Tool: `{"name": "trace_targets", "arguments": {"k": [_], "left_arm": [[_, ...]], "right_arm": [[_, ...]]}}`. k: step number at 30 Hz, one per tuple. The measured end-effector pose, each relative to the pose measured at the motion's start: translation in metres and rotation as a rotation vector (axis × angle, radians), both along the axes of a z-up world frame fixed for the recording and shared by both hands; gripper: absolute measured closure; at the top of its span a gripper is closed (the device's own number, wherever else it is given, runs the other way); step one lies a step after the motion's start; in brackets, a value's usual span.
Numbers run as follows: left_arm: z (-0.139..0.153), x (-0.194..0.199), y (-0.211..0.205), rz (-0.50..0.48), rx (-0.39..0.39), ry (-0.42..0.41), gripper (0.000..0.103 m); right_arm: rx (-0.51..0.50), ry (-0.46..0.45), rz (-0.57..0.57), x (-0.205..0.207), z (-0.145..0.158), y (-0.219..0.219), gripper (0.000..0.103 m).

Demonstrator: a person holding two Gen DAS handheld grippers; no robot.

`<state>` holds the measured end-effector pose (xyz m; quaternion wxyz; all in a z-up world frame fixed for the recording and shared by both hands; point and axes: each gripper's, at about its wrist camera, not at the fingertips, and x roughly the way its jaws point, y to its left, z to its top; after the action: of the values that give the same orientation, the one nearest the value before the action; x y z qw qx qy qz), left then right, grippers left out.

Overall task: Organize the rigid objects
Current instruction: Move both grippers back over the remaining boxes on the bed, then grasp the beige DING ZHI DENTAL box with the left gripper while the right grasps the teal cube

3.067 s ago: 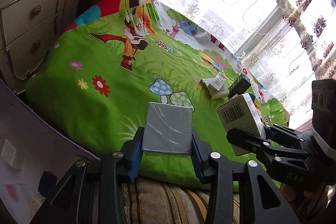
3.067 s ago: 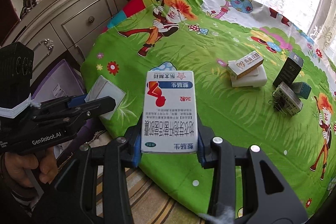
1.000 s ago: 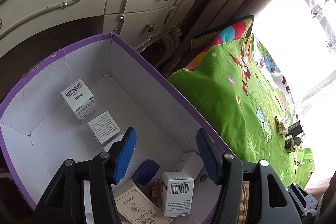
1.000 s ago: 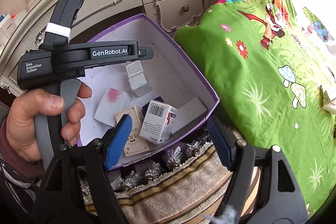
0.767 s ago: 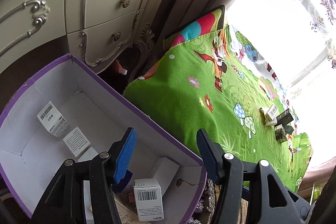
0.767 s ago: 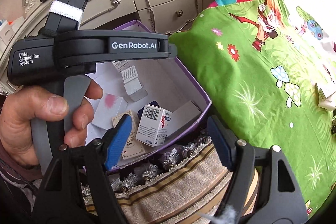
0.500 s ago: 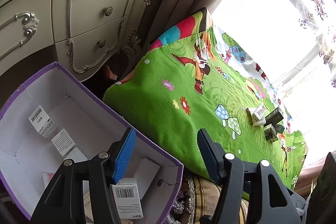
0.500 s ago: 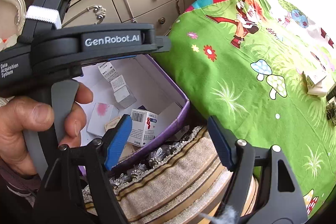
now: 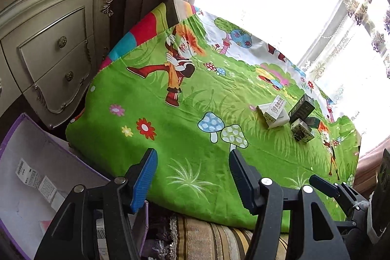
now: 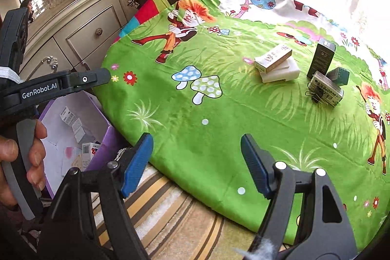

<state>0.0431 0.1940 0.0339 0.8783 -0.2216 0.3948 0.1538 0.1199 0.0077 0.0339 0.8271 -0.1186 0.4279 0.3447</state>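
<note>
Both the left gripper (image 9: 192, 171) and the right gripper (image 10: 197, 157) are open and empty over the near edge of the green cloth (image 10: 219, 113), and the little boxes (image 10: 275, 62) sit far right, so a fast grab might knock that stacked pair over.

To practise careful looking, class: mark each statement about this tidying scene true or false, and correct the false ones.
1. Both grippers hold a box. False: the left gripper and the right gripper are empty, jaws apart.
2. A cream carton lies on a white box. True.
3. The purple box is empty. False: small cartons lie inside.
4. The dark green carton stands upright. True.
5. The blanket is plain blue. False: green, with cartoon prints.
</note>
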Motion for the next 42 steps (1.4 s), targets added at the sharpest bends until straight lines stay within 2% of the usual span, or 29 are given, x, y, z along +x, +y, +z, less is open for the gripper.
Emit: {"name": "trace_targets", "arguments": {"k": [4, 9, 12, 16, 24, 27, 31, 37, 39, 42], "left_arm": [[0.004, 0.035, -0.025, -0.094, 0.03, 0.006, 0.041], [0.003, 0.073, -0.047, -0.17, 0.033, 0.006, 0.041], [0.001, 0.096, -0.059, -0.221, 0.038, 0.0, 0.041], [-0.006, 0.129, -0.07, -0.28, 0.017, -0.022, 0.041], [-0.024, 0.197, -0.089, -0.378, -0.026, -0.038, 0.041], [-0.032, 0.218, -0.095, -0.401, -0.009, -0.023, 0.041], [-0.042, 0.236, -0.097, -0.401, 0.012, -0.015, 0.041], [-0.054, 0.245, -0.099, -0.414, 0.038, 0.003, 0.042], [-0.057, 0.246, -0.101, -0.429, 0.049, 0.009, 0.045], [-0.063, 0.247, -0.105, -0.447, 0.066, 0.033, 0.06]], "right_arm": [[0.017, -0.024, -0.149, 0.037, -0.003, -0.035, 0.026], [0.065, -0.003, -0.348, 0.078, -0.011, -0.08, 0.024], [0.09, -0.002, -0.433, 0.092, -0.016, -0.103, 0.019], [0.117, -0.014, -0.522, 0.099, -0.02, -0.122, 0.019], [0.151, -0.108, -0.607, 0.098, -0.021, -0.134, 0.019], [0.161, -0.106, -0.625, 0.1, -0.024, -0.139, 0.018], [0.165, -0.104, -0.633, 0.102, -0.026, -0.14, 0.012], [0.15, -0.1, -0.619, 0.106, -0.032, -0.134, 0.009], [0.147, -0.095, -0.619, 0.108, -0.034, -0.133, 0.009], [0.142, -0.089, -0.615, 0.109, -0.036, -0.131, 0.008]]}}
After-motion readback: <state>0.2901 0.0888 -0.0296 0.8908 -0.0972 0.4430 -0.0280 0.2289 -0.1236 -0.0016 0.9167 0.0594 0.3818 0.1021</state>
